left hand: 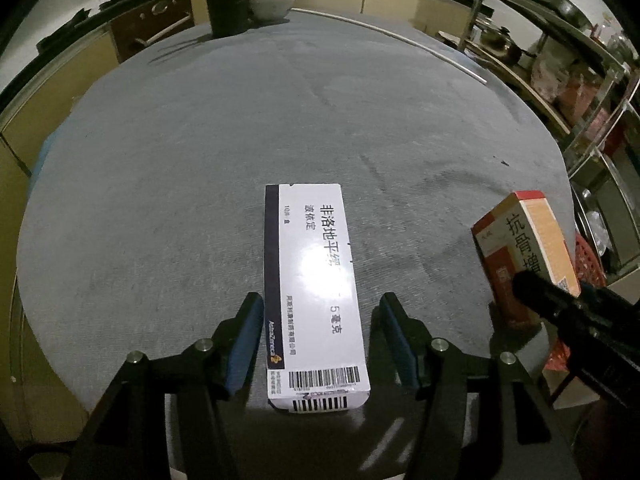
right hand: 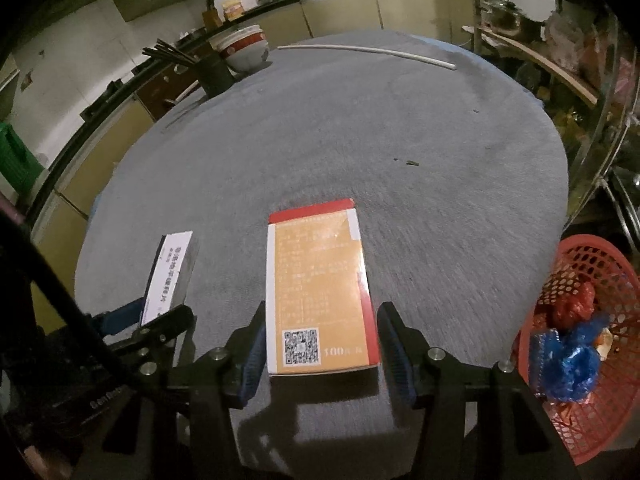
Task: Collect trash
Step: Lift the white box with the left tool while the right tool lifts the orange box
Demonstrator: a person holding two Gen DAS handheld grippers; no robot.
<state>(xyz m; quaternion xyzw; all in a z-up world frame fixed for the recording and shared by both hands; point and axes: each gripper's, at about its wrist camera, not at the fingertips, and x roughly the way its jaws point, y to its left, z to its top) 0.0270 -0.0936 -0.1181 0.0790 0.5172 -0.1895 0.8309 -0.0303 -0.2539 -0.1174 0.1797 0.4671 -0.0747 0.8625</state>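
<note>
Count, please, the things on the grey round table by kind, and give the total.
Medicine boxes: 2, the white box and the orange box
Bowls: 1, the white and red bowl
Dark chopstick holders: 1
Long white sticks: 1
Total: 5

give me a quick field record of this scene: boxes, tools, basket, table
white box: flat on the grey table, between the left tool's pads
left tool: left pad touches the box, a gap at the right pad
orange box: flat on the table, between the right tool's pads
right tool: left pad at the box edge, right pad just clear
basket: red, at the table's right edge, holds red and blue bags
far side: bowl, white rod
</note>
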